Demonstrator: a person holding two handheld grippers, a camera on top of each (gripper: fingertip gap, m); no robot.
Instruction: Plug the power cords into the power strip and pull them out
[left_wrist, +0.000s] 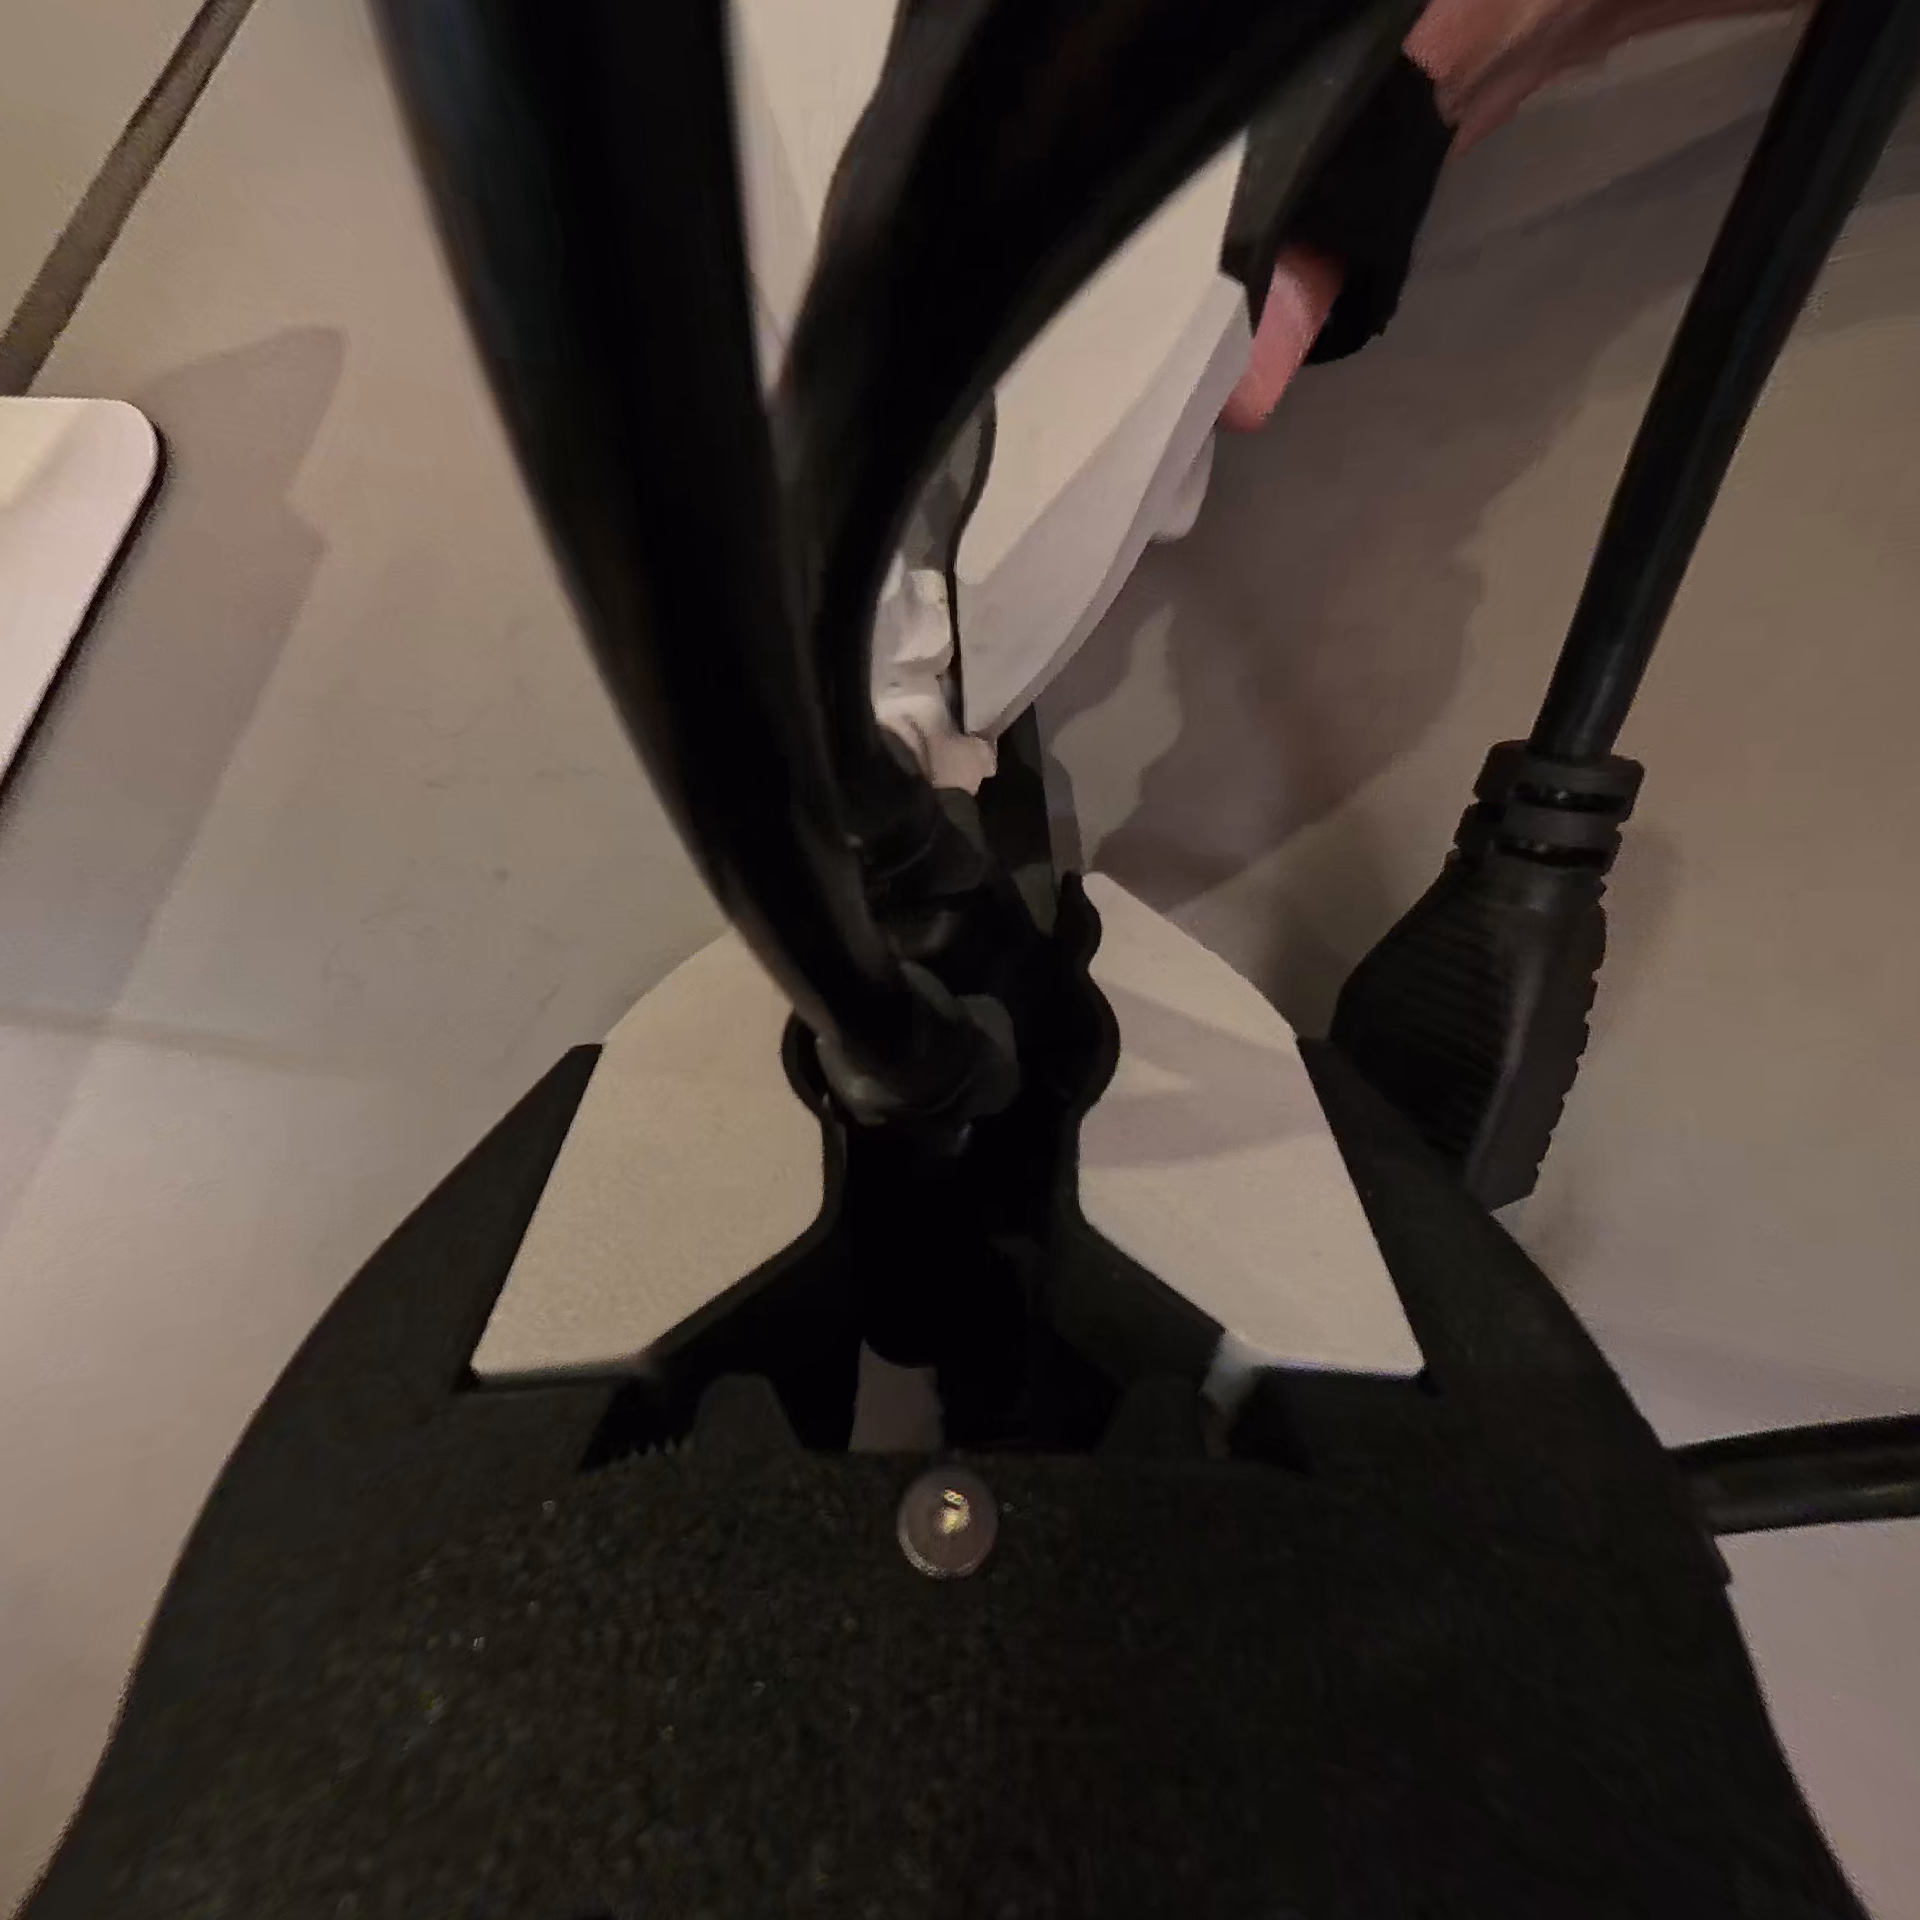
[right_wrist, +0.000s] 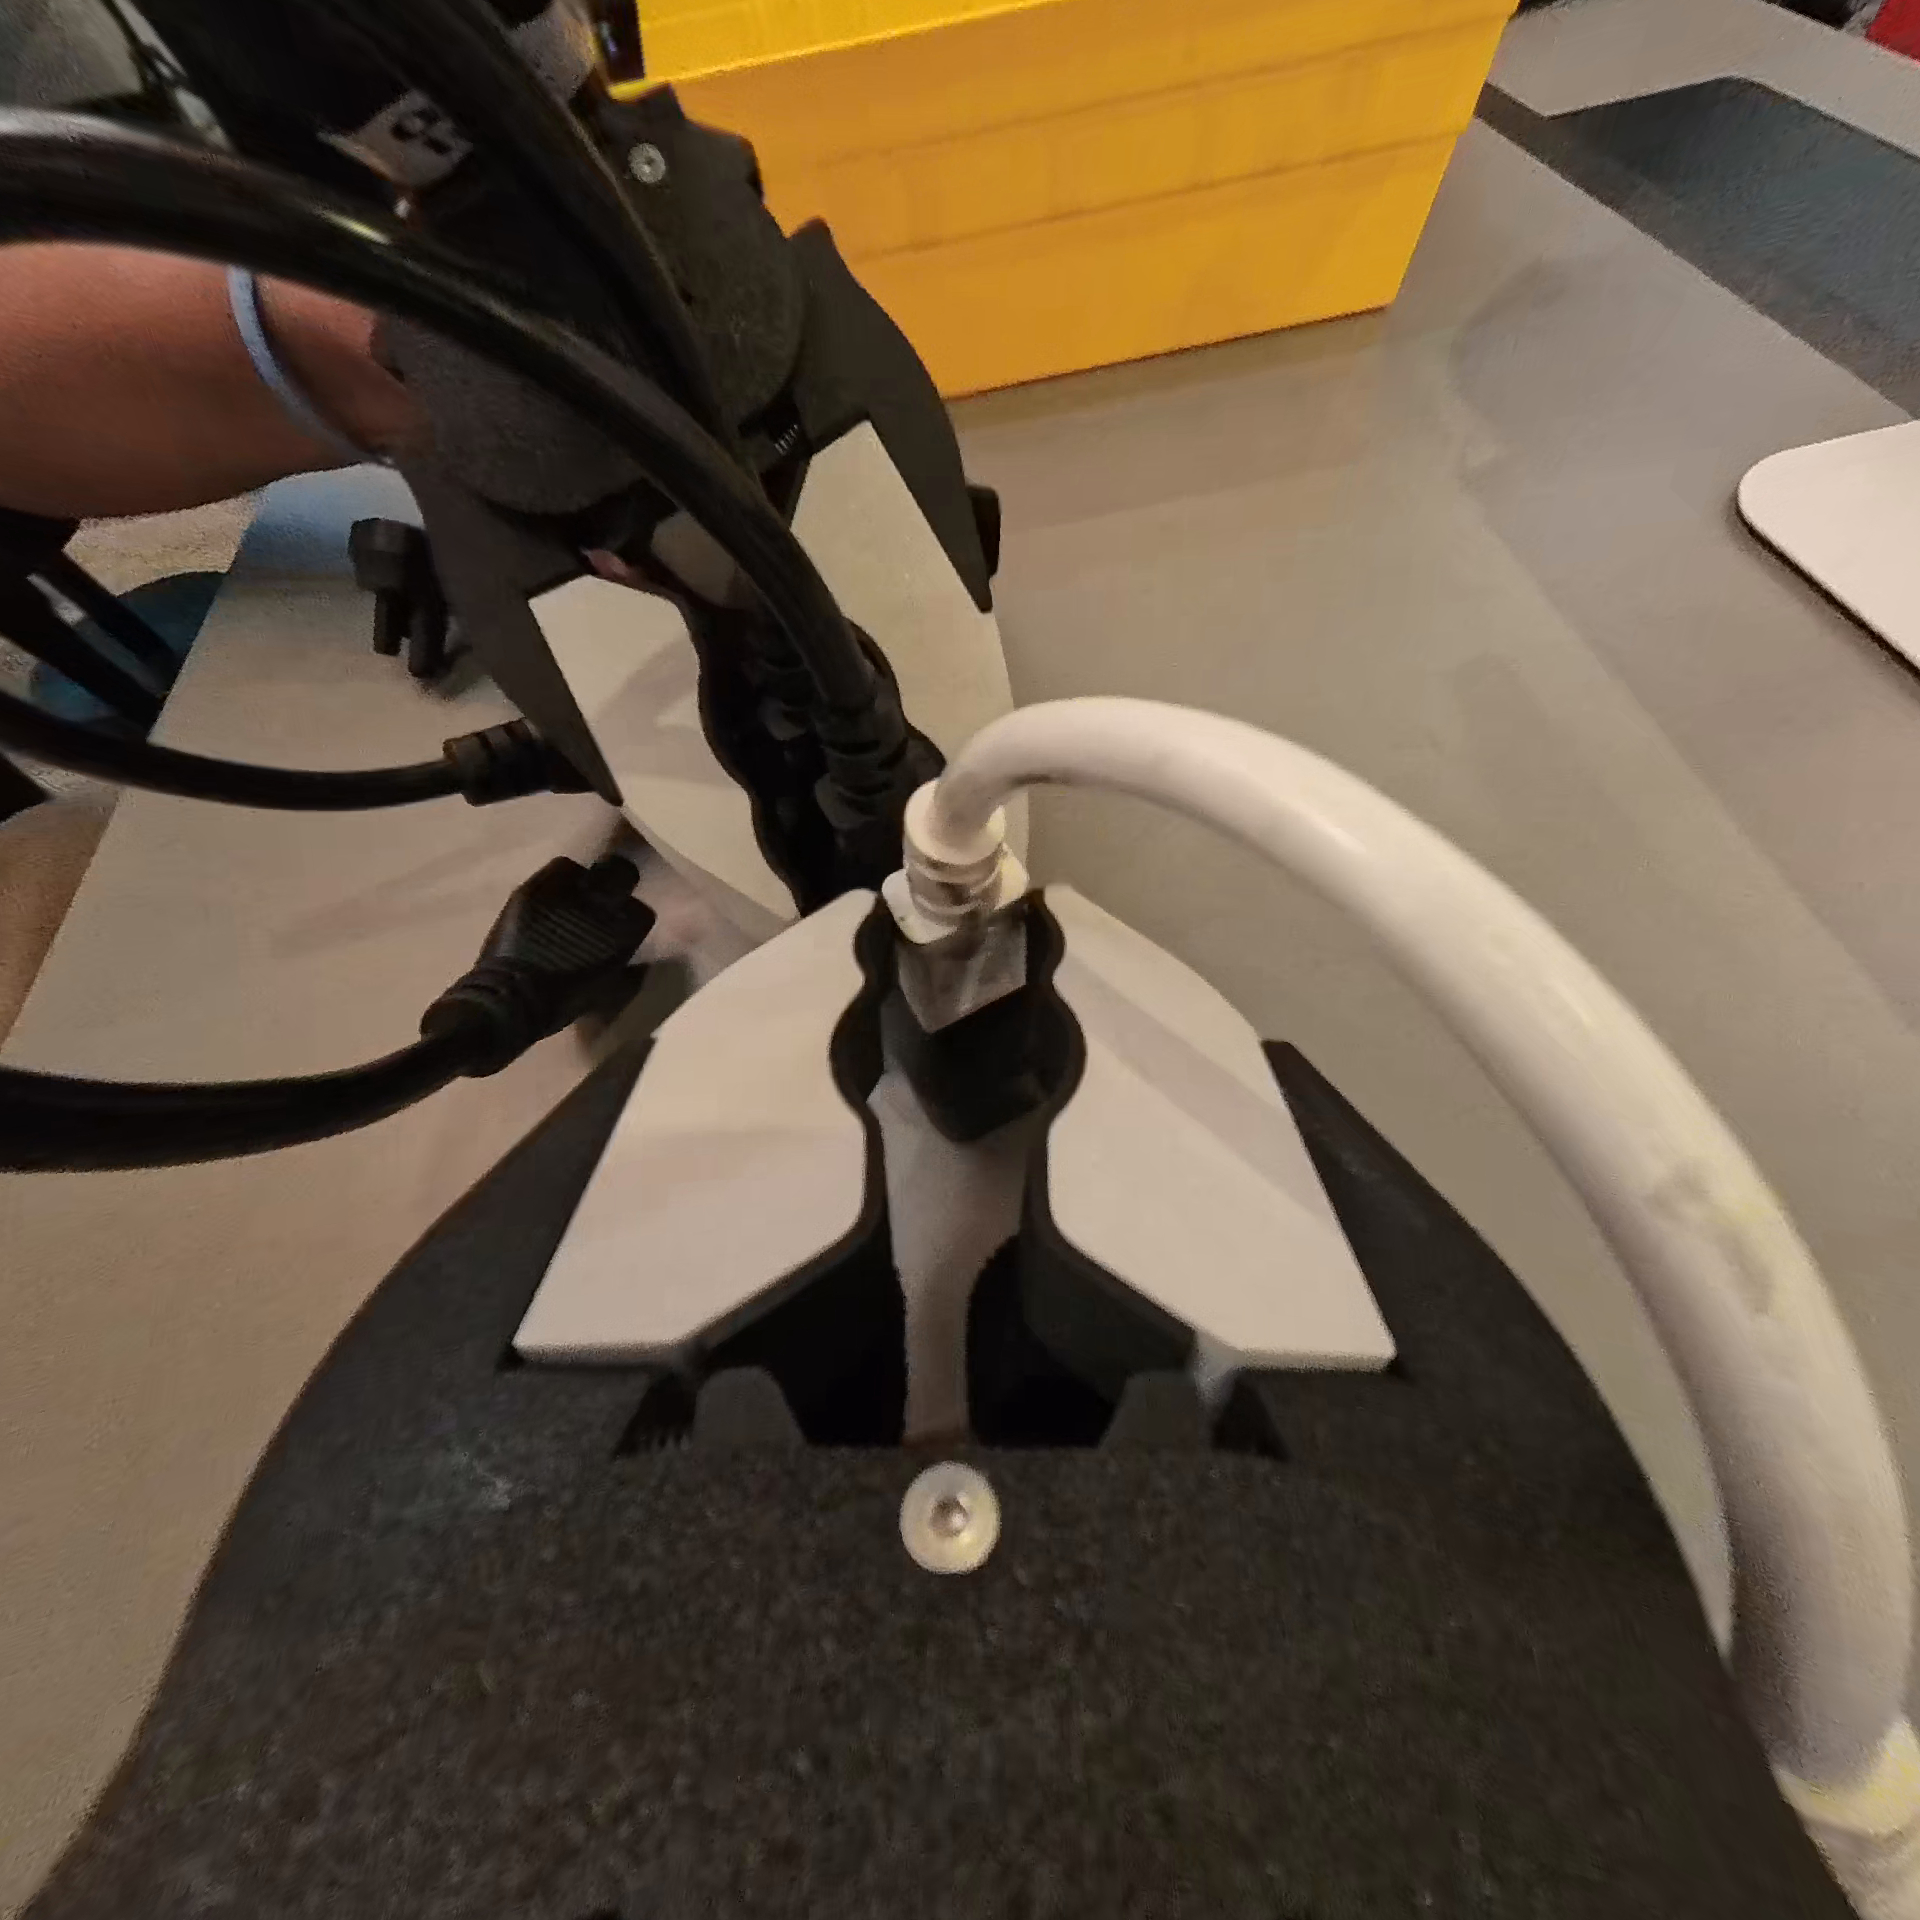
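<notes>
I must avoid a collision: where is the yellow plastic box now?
In the right wrist view, the yellow plastic box stands at the top, on the grey table, behind the left gripper.

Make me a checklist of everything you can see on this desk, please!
Surface: grey table, bare around the grippers.
Job's things: power strip, nothing clearly seen; loose black plug lying on the table.
Clutter: yellow box at the back; white rounded pad at the edge.
Grippers: left hand-held gripper shut on black power cords; right hand-held gripper shut on the end of a white cable.
Cables: white cable arches to the right; another black plug stands on the table.
Surroundings: a person's arm behind the cords.
</notes>
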